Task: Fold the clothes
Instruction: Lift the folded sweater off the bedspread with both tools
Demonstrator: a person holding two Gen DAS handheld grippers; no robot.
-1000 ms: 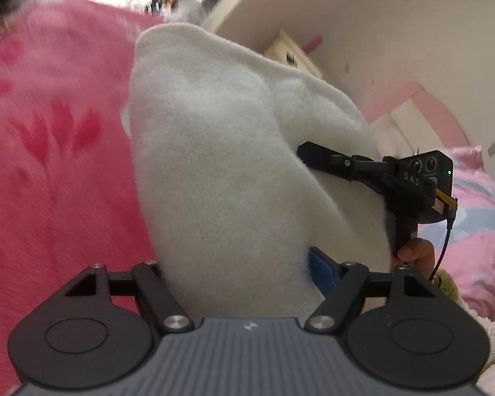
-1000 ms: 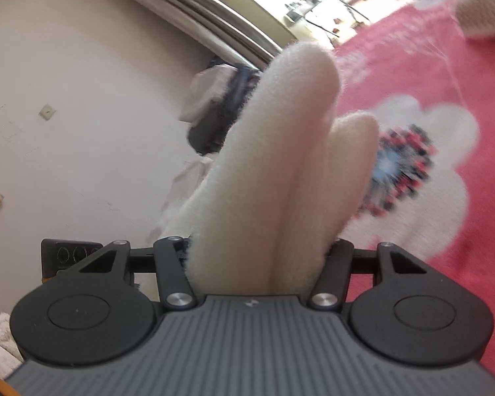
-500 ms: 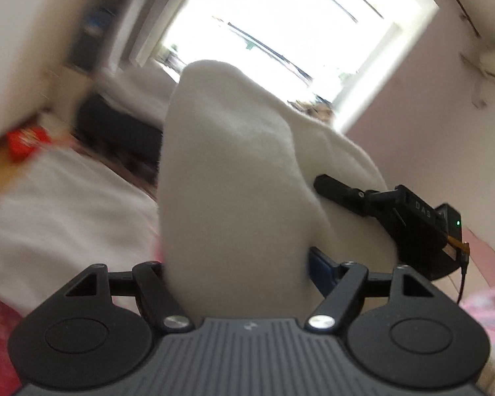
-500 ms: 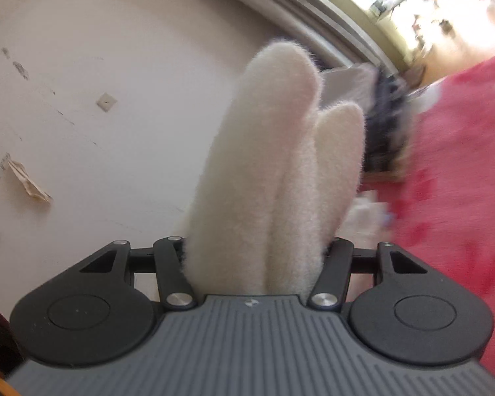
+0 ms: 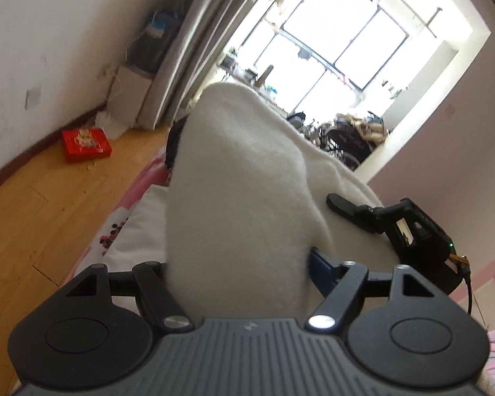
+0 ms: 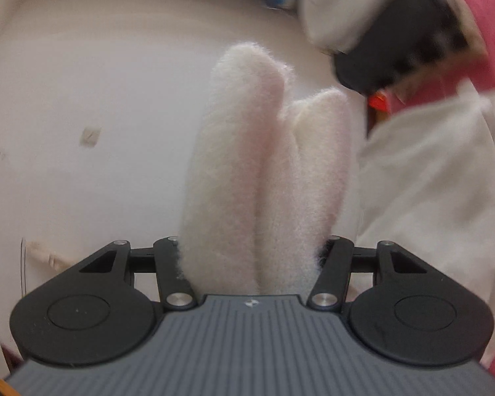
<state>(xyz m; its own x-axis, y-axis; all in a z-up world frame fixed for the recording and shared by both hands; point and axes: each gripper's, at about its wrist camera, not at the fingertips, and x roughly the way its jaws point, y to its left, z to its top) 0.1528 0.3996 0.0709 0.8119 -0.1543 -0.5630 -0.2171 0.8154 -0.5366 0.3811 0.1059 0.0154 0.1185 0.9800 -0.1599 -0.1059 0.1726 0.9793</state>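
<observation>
A thick white fleece garment [image 5: 234, 171] fills the middle of the left wrist view, bunched up between the jaws of my left gripper [image 5: 241, 231], which is shut on it. Only a blue finger [image 5: 320, 264] shows beside the cloth. My right gripper [image 5: 412, 231] appears at the right, its finger pressed against the same fleece. In the right wrist view two upright folds of the fleece garment [image 6: 234, 151] stand between the jaws of my right gripper [image 6: 257, 198], shut on them. The left gripper [image 6: 402, 33] is a black blur at the upper right, wrapped in fleece.
A wooden floor [image 5: 33, 204] with a red box [image 5: 85, 145] lies to the left, a bright window [image 5: 340, 33] beyond. White bedding [image 5: 138, 227] lies below the garment. A bare wall [image 6: 82, 99] faces the right gripper, with a red blanket [image 6: 491, 16] and white cloth [image 6: 429, 165] at right.
Both grippers have swung away from the red blanket with the fleece still clamped; the left view now faces floor and window, the right view faces the wall. The grips look unchanged.
</observation>
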